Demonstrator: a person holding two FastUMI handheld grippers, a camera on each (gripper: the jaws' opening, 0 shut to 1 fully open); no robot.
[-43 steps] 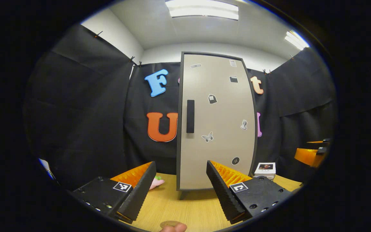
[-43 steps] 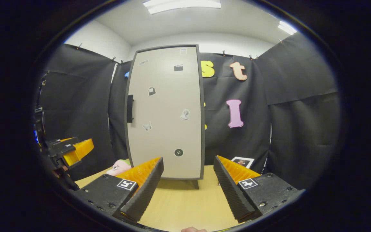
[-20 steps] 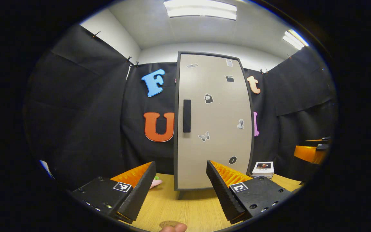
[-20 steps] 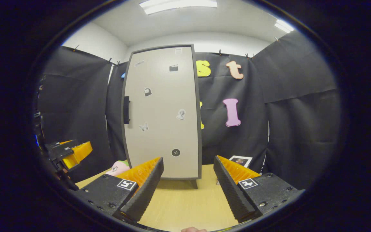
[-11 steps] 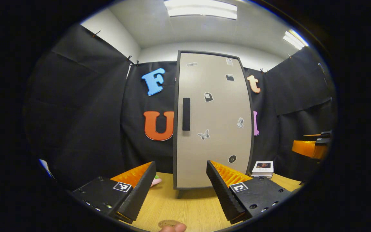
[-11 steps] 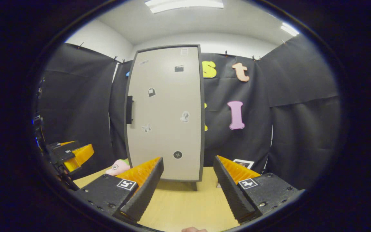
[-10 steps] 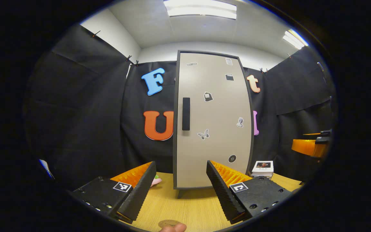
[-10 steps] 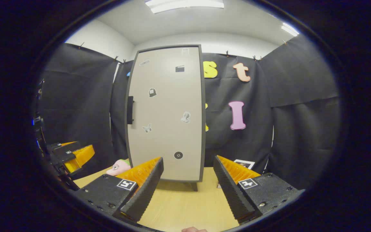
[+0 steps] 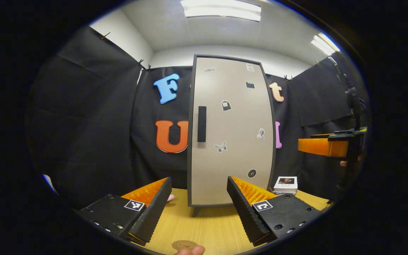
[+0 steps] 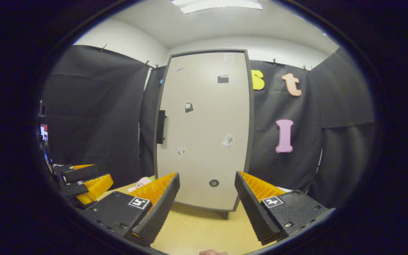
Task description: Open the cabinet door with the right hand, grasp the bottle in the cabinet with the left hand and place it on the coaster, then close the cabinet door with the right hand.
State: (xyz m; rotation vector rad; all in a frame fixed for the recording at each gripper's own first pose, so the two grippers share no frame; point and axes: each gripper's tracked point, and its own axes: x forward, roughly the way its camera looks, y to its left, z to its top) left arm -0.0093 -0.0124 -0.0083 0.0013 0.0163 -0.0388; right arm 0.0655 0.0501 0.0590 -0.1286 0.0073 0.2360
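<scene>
Black cloth walls my booth under white ceiling lights. The wooden counter (image 9: 207,226) carries the tall cabinet (image 9: 230,131), door shut with its dark handle (image 9: 201,124) on the left edge, so the bottle inside is hidden. A small box (image 9: 286,184) sits right of it, a pink toy (image 10: 141,184) left. The coaster (image 9: 184,245) lies nearest me. My left fingers (image 9: 198,209) and right fingers (image 10: 207,207) are spread, holding nothing.

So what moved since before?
The right gripper rose and reached forward toward the cabinet, which now looks nearer in its view. Nothing was grabbed. Both grippers stay open, the door is still shut, and the left gripper barely moved.
</scene>
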